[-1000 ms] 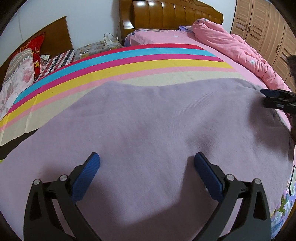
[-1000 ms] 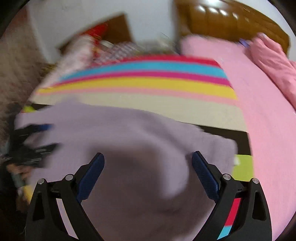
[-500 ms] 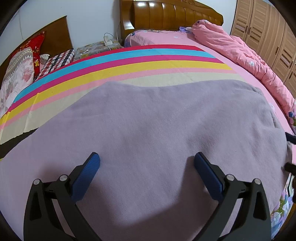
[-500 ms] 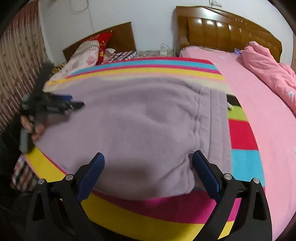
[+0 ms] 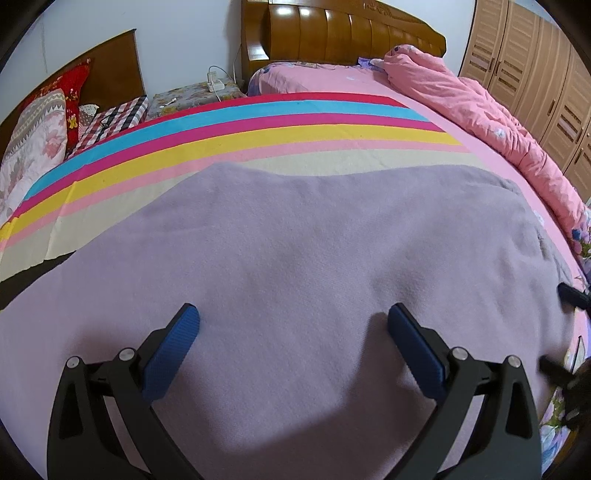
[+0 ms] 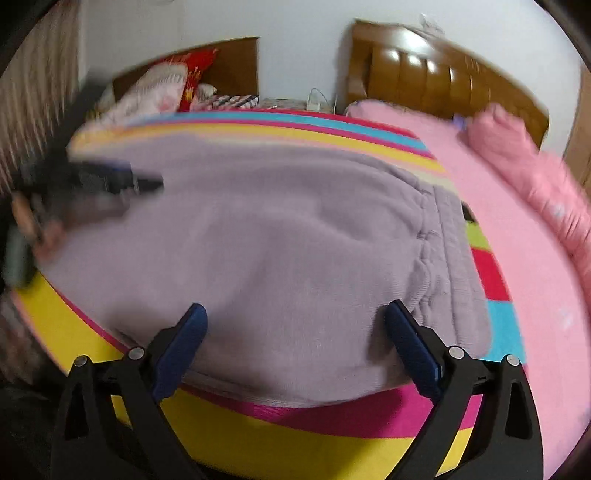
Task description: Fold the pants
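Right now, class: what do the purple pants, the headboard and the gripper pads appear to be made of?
Purple pants: probably fleece or soft knit; matte, fuzzy nap, gathered waistband.
Headboard: apparently varnished wood; brown with glossy highlights.
Left gripper pads: possibly rubber or textured plastic; blue, matte, finely grained.

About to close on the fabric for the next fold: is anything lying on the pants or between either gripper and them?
Nothing visible. The lilac pants lie spread on the striped blanket, bare on top. The left gripper and the right gripper are both open directly over the cloth, with only fabric between their fingers.
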{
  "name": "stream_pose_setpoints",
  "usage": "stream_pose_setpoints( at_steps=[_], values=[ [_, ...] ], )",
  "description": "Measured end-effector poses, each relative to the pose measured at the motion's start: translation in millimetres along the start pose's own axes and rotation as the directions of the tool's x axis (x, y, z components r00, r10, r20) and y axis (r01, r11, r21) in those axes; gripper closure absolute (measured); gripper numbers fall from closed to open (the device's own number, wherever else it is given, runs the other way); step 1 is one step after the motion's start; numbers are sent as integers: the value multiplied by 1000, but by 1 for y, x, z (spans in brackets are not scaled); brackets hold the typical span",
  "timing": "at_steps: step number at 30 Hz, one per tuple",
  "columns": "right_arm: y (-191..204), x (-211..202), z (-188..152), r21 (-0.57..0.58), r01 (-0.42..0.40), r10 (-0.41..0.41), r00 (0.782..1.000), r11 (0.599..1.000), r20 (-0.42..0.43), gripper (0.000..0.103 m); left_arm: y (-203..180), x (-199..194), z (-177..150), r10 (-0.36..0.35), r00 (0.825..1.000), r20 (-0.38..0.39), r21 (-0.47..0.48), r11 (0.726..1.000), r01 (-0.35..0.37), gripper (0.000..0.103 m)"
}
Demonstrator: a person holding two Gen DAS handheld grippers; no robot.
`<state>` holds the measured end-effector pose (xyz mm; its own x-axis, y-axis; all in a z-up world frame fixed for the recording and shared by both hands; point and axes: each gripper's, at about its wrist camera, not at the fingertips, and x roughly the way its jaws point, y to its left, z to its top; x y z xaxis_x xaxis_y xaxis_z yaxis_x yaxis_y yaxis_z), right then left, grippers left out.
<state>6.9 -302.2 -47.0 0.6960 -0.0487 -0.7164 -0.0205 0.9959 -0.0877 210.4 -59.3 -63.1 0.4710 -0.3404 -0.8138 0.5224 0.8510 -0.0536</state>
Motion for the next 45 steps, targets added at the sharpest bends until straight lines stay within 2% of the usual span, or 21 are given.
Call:
stream_pose_setpoints(
  at_steps=[2,5,7,9,11,14,17,21,24,25,26,28,31,33,34,35,37,38,39,43,45],
  values=[
    [-5,-1,-1,49,-14,15,1000,999,-18,8,2,-1,0,-7,1000,6,-8,1000,7,1],
    [-2,-5,8,38,10,-7,998,999,-62,9,8,-11,-2,4,999,38,-54,999,-2,2],
    [5,-14,19,53,10,-9,1000,999,-24,9,13,-27,-6,21,996,82,-83,996,-14,2],
    [17,-21,30,52,-24,23,999,998,29,8,16,-65,-16,37,983,181,-82,996,-23,2],
    [37,-20,44,37,-83,80,994,996,69,8,23,-89,-30,89,971,223,-70,995,-75,2],
    [81,-11,63,-42,-145,149,984,988,98,8,52,-102,-58,184,968,168,-134,978,-162,2],
    [109,7,69,-106,-122,131,988,987,83,9,77,-108,-90,167,979,114,-204,969,-141,2],
    [117,37,57,-123,-124,122,992,985,-24,8,95,-103,-122,178,982,67,-253,955,-156,2],
    [111,40,52,-64,-169,166,985,984,-37,8,86,-100,-129,224,971,81,-194,959,-205,2],
    [112,39,53,-71,-167,164,986,983,-44,8,86,-101,-131,220,972,78,-196,960,-202,2],
    [112,37,54,-72,-163,159,986,984,-50,8,87,-110,-131,188,978,93,-215,963,-164,3],
    [115,30,56,-69,-155,153,987,985,-39,8,95,-128,-134,165,975,151,-249,960,-124,2],
    [121,26,52,-94,-152,151,988,984,-10,8,137,-145,-145,203,965,167,-347,928,-135,2],
    [124,34,47,-98,-152,150,988,983,-35,7,158,-143,-157,190,972,142,-413,903,-116,3],
    [122,35,45,-84,-162,161,987,983,-27,7,167,-141,-165,156,978,140,-442,893,-79,3],
    [119,35,45,-75,-173,171,985,982,-27,7,164,-144,-168,161,973,167,-433,899,-74,2],
    [118,34,44,-77,-176,174,984,981,-30,7,152,-143,-170,219,964,149,-375,915,-150,2],
    [118,34,45,-76,-174,172,985,982,-31,7,143,-143,-171,267,953,143,-333,920,-208,3],
    [119,34,45,-78,-169,167,985,983,-32,7,141,-145,-173,287,946,154,-330,917,-225,3],
    [133,24,58,-103,-115,115,993,988,-6,7,161,-168,-190,205,950,233,-450,889,-82,3],
    [150,16,68,-128,-161,166,986,979,27,7,177,-175,-201,149,952,268,-493,870,3,3]
  ],
)
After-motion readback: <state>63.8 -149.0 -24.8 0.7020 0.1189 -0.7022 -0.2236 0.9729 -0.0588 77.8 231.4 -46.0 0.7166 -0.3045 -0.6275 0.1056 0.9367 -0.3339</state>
